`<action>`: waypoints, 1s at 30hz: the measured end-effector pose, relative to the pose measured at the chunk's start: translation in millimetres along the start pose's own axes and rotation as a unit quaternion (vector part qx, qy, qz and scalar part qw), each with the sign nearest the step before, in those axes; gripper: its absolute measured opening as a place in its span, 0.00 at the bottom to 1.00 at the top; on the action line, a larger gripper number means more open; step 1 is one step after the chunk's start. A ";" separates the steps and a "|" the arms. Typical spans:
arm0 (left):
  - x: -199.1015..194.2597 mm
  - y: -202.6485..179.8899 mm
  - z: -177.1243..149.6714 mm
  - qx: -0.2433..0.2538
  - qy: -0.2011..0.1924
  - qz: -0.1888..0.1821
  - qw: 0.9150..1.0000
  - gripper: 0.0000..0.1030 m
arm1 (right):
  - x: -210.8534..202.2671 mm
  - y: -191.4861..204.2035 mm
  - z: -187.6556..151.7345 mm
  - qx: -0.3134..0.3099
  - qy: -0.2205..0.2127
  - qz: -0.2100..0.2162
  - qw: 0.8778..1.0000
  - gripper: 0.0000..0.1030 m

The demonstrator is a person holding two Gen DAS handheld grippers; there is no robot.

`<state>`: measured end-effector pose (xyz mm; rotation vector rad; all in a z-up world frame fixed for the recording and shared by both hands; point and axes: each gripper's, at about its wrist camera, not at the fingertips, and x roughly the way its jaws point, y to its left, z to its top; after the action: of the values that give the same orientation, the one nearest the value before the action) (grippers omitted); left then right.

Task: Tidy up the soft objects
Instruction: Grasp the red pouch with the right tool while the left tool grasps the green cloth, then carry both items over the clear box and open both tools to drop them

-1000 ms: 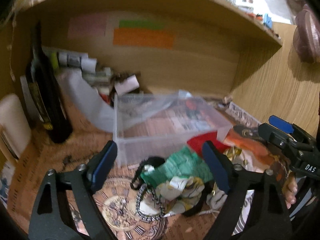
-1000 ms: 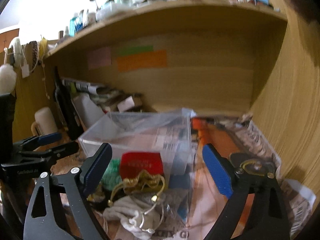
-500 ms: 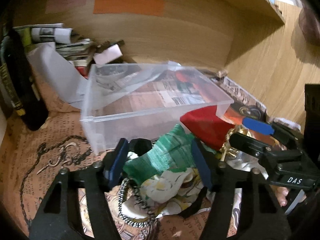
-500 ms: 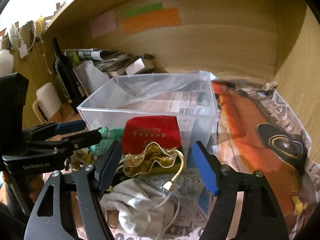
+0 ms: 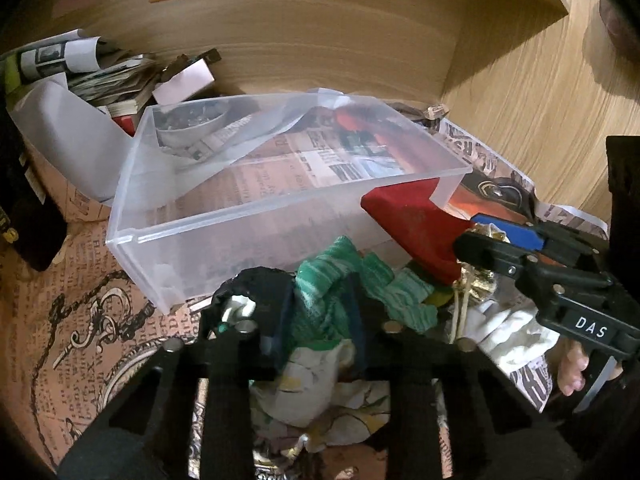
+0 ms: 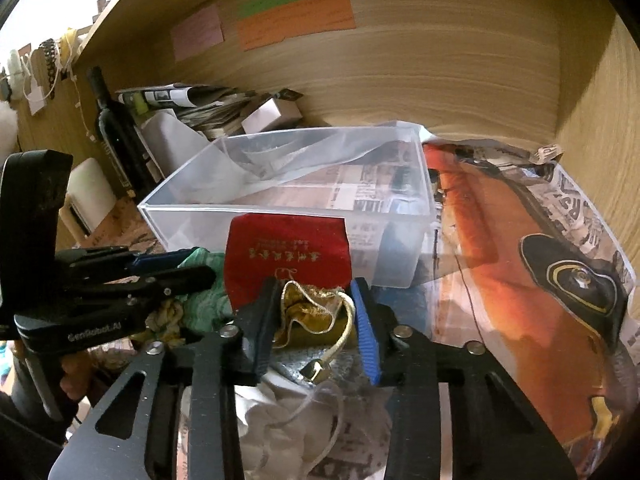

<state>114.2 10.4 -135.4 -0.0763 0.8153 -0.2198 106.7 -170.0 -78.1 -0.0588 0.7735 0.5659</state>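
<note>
A clear plastic bin [image 5: 256, 216] stands on the newspaper-lined shelf, also in the right wrist view [image 6: 400, 240]. In front of it lies a heap of soft things. My left gripper [image 5: 318, 316] is shut on a green knitted cloth [image 5: 340, 272] on the heap, over a floral cloth [image 5: 316, 384]. My right gripper [image 6: 318, 320] is shut on the gold top of a red drawstring pouch [image 6: 286, 254], which leans on the bin's front wall. The pouch [image 5: 416, 220] and right gripper [image 5: 496, 240] show at right in the left wrist view. A white cloth [image 6: 280, 412] lies under the right gripper.
A dark wine bottle [image 6: 116, 128], a white mug [image 6: 90, 196], stacked papers [image 6: 208, 108] and a small box [image 6: 272, 114] crowd the back left. The wooden back wall carries coloured notes [image 6: 296, 20]. A wooden side wall [image 6: 600, 140] closes the right.
Both grippers moved down and forward into the heap and closed: the left on the green cloth, the right on the pouch's gold top.
</note>
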 end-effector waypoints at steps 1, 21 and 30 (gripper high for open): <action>-0.6 -0.3 1.2 0.001 0.000 0.002 1.000 0.19 | -0.9 -0.1 -0.2 0.000 -0.002 0.000 1.000 0.30; -64.4 -6.9 14.1 0.000 -0.090 0.013 0.996 0.07 | -46.1 2.7 11.6 0.004 -0.081 0.004 0.997 0.15; -85.2 -1.9 31.3 -0.006 -0.138 0.031 0.990 0.06 | -59.9 -6.2 24.3 0.020 -0.117 0.002 0.993 0.14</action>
<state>80.1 27.1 -52.9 -0.0903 0.5422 -0.1426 91.0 -196.9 -21.0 0.0450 0.5559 0.5503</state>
